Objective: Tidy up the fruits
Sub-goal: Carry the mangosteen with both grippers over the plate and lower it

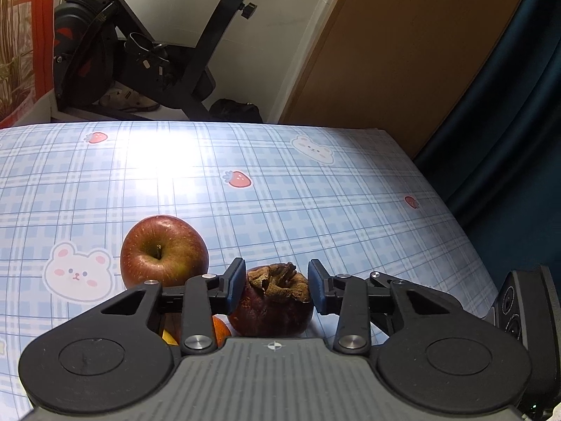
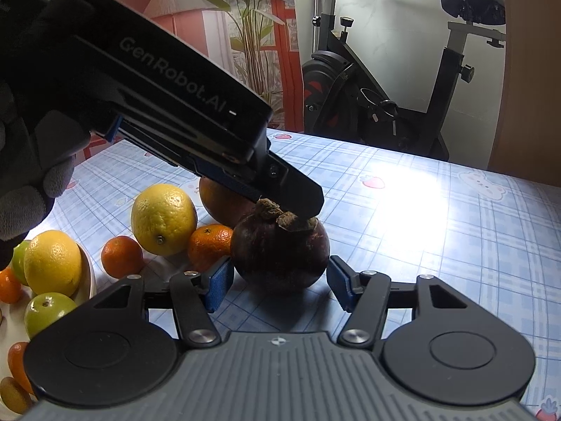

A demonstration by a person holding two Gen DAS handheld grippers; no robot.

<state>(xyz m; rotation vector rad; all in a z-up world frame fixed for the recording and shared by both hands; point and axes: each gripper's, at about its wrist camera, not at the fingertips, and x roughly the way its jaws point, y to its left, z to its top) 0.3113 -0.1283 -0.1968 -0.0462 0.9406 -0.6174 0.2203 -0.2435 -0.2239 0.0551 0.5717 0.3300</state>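
Observation:
A dark purple mangosteen (image 1: 273,301) with a dry brown calyx rests on the blue checked tablecloth (image 1: 280,182). My left gripper (image 1: 277,286) is open, with its pads on either side of the fruit's top. In the right wrist view the same mangosteen (image 2: 280,256) sits between the open pads of my right gripper (image 2: 280,280), and the left gripper's body (image 2: 182,105) reaches down onto the fruit's top from the upper left. A red apple (image 1: 164,251) stands just left of the mangosteen.
Two lemons (image 2: 163,219) (image 2: 52,263), several tangerines (image 2: 210,245), an orange (image 2: 224,200) and green fruits (image 2: 47,312) lie at the left, some in a white dish (image 2: 87,273). An exercise bike (image 2: 385,80) stands beyond the table's far edge.

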